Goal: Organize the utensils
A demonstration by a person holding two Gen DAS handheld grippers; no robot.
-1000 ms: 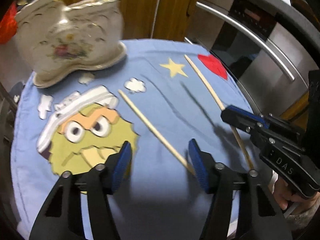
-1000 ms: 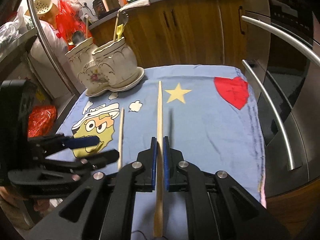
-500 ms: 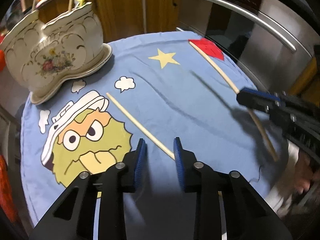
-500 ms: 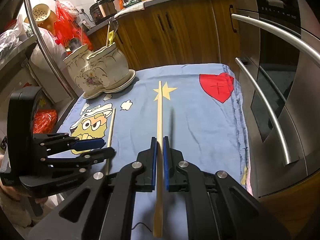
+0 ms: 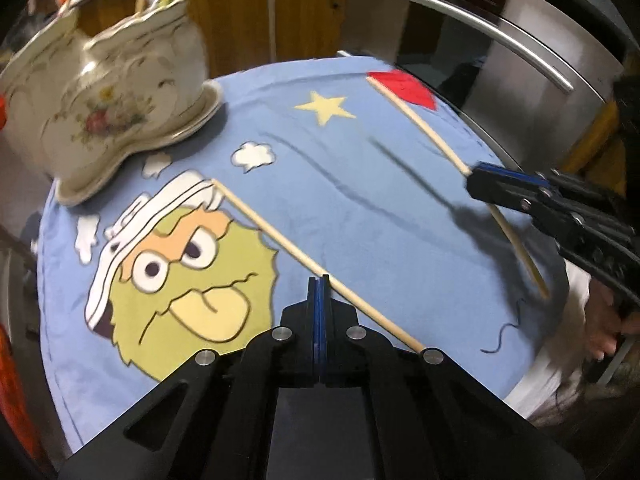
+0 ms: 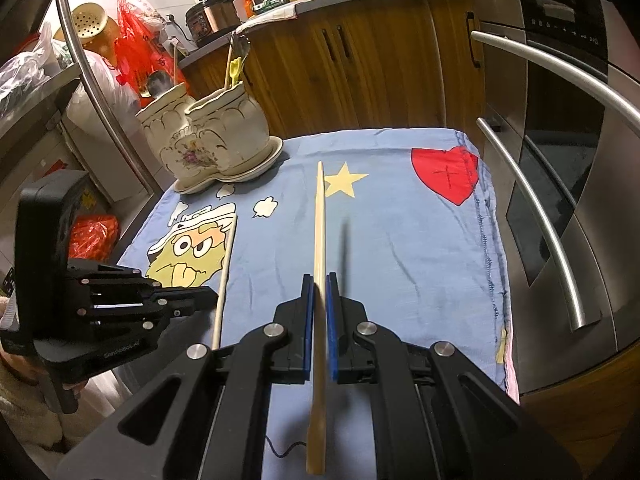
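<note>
Left tool [image 5: 319, 300]: closed, second chopstick [image 5: 280, 236] beside pads on cloth [image 5: 360, 184], seemingly missed | Right tool [image 6: 318, 320]: I grip chopstick [image 6: 319, 224] | Risk: empty lift; held stick pivots, missing holder [image 6: 216, 136]

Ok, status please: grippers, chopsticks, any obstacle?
Right gripper shut on one chopstick. Left gripper shut, other chopstick apparently beside its tips. Nothing blocks holder.

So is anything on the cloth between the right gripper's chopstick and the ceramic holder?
Nothing visible: between the chopstick in the right gripper and the ceramic holder lies only bare blue cloth.
</note>
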